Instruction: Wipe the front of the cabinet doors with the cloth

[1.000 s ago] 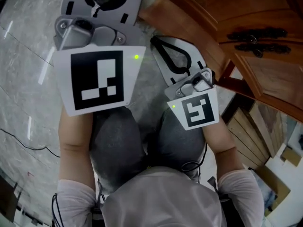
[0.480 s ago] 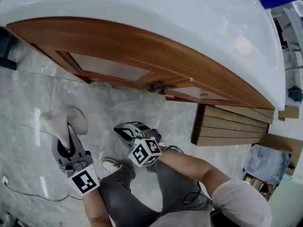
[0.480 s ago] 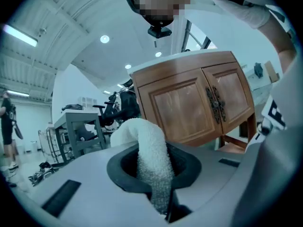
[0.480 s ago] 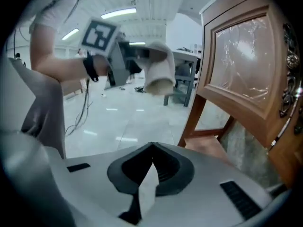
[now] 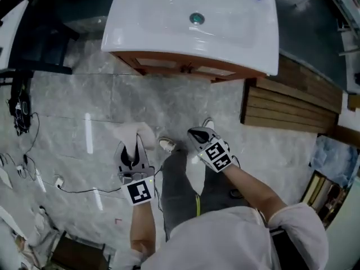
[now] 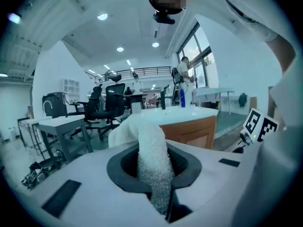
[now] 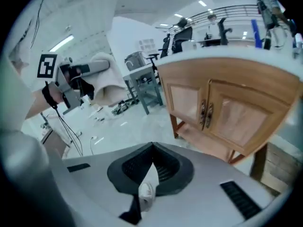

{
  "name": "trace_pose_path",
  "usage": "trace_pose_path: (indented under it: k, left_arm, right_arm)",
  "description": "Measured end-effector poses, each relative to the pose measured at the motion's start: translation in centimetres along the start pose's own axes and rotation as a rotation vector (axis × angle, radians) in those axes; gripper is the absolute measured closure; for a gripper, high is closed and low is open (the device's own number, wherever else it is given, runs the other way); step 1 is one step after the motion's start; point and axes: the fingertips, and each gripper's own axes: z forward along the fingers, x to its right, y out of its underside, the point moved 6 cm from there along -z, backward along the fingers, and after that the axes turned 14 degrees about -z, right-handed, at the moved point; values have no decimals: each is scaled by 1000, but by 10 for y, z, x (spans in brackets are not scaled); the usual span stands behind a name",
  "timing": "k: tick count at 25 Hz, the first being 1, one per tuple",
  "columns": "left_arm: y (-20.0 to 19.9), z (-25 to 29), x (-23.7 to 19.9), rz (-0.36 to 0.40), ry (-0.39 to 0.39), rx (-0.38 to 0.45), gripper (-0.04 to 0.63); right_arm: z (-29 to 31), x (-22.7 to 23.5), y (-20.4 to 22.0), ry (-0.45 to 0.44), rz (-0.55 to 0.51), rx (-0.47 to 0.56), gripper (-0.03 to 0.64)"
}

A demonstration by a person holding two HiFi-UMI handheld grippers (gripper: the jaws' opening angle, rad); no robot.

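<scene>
At the centre-left of the head view, your left gripper (image 5: 135, 152) pinched the white cloth (image 5: 133, 134). Its long axis ran along the jaws, with the free end pointing up the frame toward the cabinet doors (image 5: 179, 68). Your right gripper (image 5: 198, 134) was pressed together on nothing. The cloth was well apart from the doors, so I judge no wiping was under way.

Two tools (image 5: 135, 152) (image 5: 199, 134), one cloth (image 5: 129, 133), two cabinet doors (image 7: 185, 103) (image 7: 239, 119).
</scene>
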Motion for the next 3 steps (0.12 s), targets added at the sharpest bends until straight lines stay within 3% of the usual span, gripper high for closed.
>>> trace_pose_path:
  k: [3]
  left_arm:
    - [-70, -29, 40, -8, 104, -18, 523]
  right_arm:
    - [-83, -31, -42, 56, 77, 97, 580]
